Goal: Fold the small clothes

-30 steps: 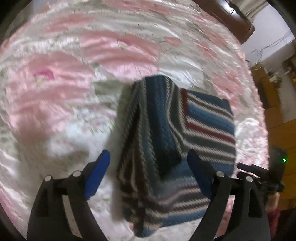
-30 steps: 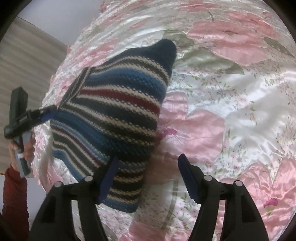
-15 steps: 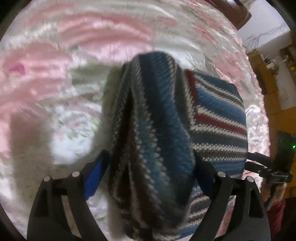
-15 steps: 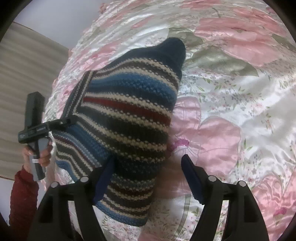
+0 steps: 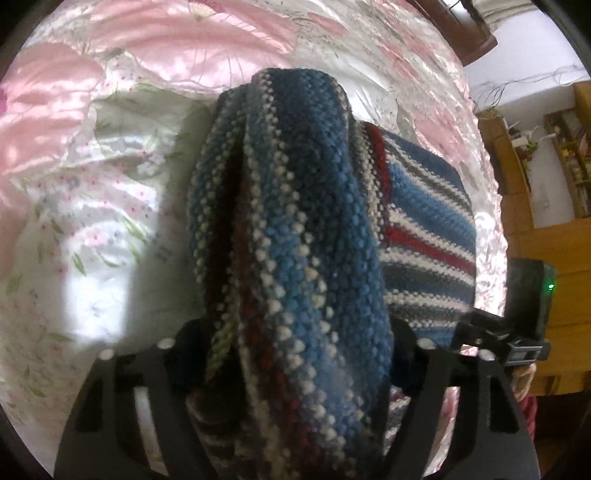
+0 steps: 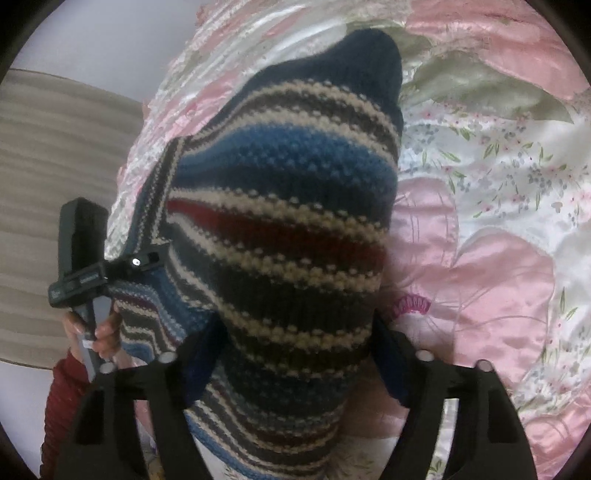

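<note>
Left wrist: your left gripper point(image 5: 291, 354) jaws spread wide, blue-red-white striped knit sweater point(image 5: 295, 236) bunched between them, grip unclear | long axis runs straight ahead over pink floral satin bedspread point(image 5: 110, 177) | right gripper point(image 6: 291, 354) likewise straddles it.

Coarse knitted sweater point(image 5: 295, 229), glossy satin bedspread point(image 5: 110, 155).

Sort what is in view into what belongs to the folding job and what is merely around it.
Belongs to the job:
- striped knit sweater, bunched between both sets of fingers
- left gripper, open around a fold
- right gripper, open around another fold

Just around:
- floral satin bedspread under the sweater
- wooden shelves at the room's edge
- wooden headboard
</note>
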The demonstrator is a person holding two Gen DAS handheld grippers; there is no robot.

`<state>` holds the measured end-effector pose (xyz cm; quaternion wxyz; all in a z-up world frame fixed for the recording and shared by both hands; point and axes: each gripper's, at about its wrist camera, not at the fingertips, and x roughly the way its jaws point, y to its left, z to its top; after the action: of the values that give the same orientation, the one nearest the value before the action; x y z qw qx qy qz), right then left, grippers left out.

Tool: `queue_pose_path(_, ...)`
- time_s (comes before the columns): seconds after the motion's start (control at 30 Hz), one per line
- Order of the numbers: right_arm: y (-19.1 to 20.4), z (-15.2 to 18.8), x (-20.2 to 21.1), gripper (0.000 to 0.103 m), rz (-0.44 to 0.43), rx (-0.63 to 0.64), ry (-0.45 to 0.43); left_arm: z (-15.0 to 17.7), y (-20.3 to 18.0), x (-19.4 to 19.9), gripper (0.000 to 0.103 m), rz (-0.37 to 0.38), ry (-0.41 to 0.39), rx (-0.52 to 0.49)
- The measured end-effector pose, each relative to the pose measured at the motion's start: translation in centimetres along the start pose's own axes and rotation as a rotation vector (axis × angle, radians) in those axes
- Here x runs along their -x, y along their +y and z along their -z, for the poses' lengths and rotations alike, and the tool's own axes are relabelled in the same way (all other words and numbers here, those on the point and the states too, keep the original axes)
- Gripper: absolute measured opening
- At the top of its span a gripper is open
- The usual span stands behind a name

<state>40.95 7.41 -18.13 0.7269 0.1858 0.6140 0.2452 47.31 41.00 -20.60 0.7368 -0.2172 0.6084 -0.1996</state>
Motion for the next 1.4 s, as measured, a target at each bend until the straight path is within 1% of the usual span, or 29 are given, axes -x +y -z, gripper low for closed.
queue_pose_path(0.03, 0.1, 0.2, 0.2, 0.056, -0.005, 0.013, -0.011, 0.2, 0.0, 0.1, 0.057, 0.007, -0.003, 0.002)
queue_pose_path(0.1, 0.6, 0.6, 0.9, 0.048, -0.027, 0.045, -0.026, 0.6, 0.0, 0.4, 0.051, 0.023, -0.014, 0.010)
queue_pose_path(0.13, 0.6, 0.7, 1.2, 0.046, -0.035, 0.042, -0.028, 0.8, 0.0, 0.6, 0.049, 0.030, -0.018, 0.013)
queue_pose_path(0.2, 0.7, 1.2, 2.2, 0.044, -0.053, 0.030, -0.038, 1.3, -0.7, 0.7, 0.046, 0.040, -0.019, 0.014)
queue_pose_path(0.27, 1.0, 1.8, 3.7, 0.044, -0.057, 0.054, -0.048, 2.1, -1.8, 0.9, 0.045, 0.048, -0.015, 0.004)
queue_pose_path(0.33, 0.8, 2.3, 5.2, 0.044, -0.060, 0.061, -0.056, 3.4, -3.8, 0.9, 0.044, 0.062, -0.010, -0.019)
queue_pose_path(0.37, 0.7, 2.8, 6.2, 0.044, -0.058, 0.065, -0.061, 3.9, -4.5, 0.9, 0.044, 0.068, -0.008, -0.024)
queue_pose_path(0.47, -0.2, 5.0, 9.7, 0.044, -0.042, 0.065, -0.074, 6.1, -8.4, 0.5, 0.043, 0.093, -0.001, -0.062)
queue_pose_path(0.57, -2.7, 8.3, 13.7, 0.044, -0.022, 0.046, -0.079, 9.3, -13.2, -0.4, 0.043, 0.123, 0.010, -0.114)
queue_pose_path(0.63, -4.7, 10.5, 15.8, 0.044, -0.011, 0.023, -0.077, 11.3, -15.3, -1.1, 0.043, 0.139, 0.023, -0.142)
queue_pose_path(0.7, -6.7, 12.1, 17.2, 0.044, -0.003, -0.003, -0.075, 13.3, -17.7, -2.2, 0.043, 0.145, 0.039, -0.189)
queue_pose_path(0.77, -8.7, 13.2, 17.9, 0.044, 0.001, -0.040, -0.078, 14.3, -19.0, -3.7, 0.043, 0.161, 0.062, -0.178)
queue_pose_path(0.8, -10.0, 13.8, 17.9, 0.044, 0.005, -0.059, -0.079, 14.7, -19.4, -4.5, 0.043, 0.154, 0.058, -0.178)
queue_pose_path(0.87, -11.9, 14.5, 17.1, 0.045, -0.011, -0.093, -0.085, 15.1, -19.7, -5.4, 0.043, 0.112, 0.032, -0.203)
queue_pose_path(0.9, -12.8, 15.0, 16.3, 0.046, -0.024, -0.113, -0.086, 15.2, -19.4, -6.3, 0.044, 0.085, 0.028, -0.195)
queue_pose_path(0.97, -12.9, 15.4, 15.2, 0.048, -0.019, -0.117, -0.091, 15.5, -18.7, -7.6, 0.046, 0.053, 0.044, -0.162)
queue_pose_path(1.0, -12.9, 15.6, 14.7, 0.050, -0.014, -0.107, -0.099, 15.9, -17.8, -8.4, 0.050, 0.046, 0.060, -0.123)
queue_pose_path(1.07, -12.8, 15.7, 14.5, 0.054, -0.011, -0.097, -0.106, 16.3, -17.1, -8.7, 0.052, 0.052, 0.046, -0.104)
queue_pose_path(1.13, -12.3, 16.0, 14.7, 0.064, 0.003, -0.087, -0.117, 16.9, -17.4, -7.8, 0.055, 0.038, 0.008, -0.096)
queue_pose_path(1.17, -12.0, 16.4, 15.0, 0.066, 0.016, -0.087, -0.124, 17.2, -17.6, -7.4, 0.057, 0.024, -0.006, -0.101)
queue_pose_path(1.23, -11.1, 17.5, 15.7, 0.068, 0.039, -0.084, -0.138, 18.8, -18.5, -5.9, 0.059, -0.017, -0.049, -0.124)
queue_pose_path(1.33, -10.4, 19.9, 16.3, 0.072, 0.098, -0.073, -0.144, 21.2, -19.3, -3.6, 0.063, -0.072, -0.108, -0.153)
queue_pose_path(1.37, -10.1, 20.7, 16.3, 0.072, 0.103, -0.073, -0.137, 21.8, -19.6, -3.0, 0.065, -0.081, -0.122, -0.161)
queue_pose_path(1.4, -9.7, 21.9, 16.1, 0.072, 0.102, -0.079, -0.128, 22.7, -19.4, -2.1, 0.068, -0.073, -0.133, -0.165)
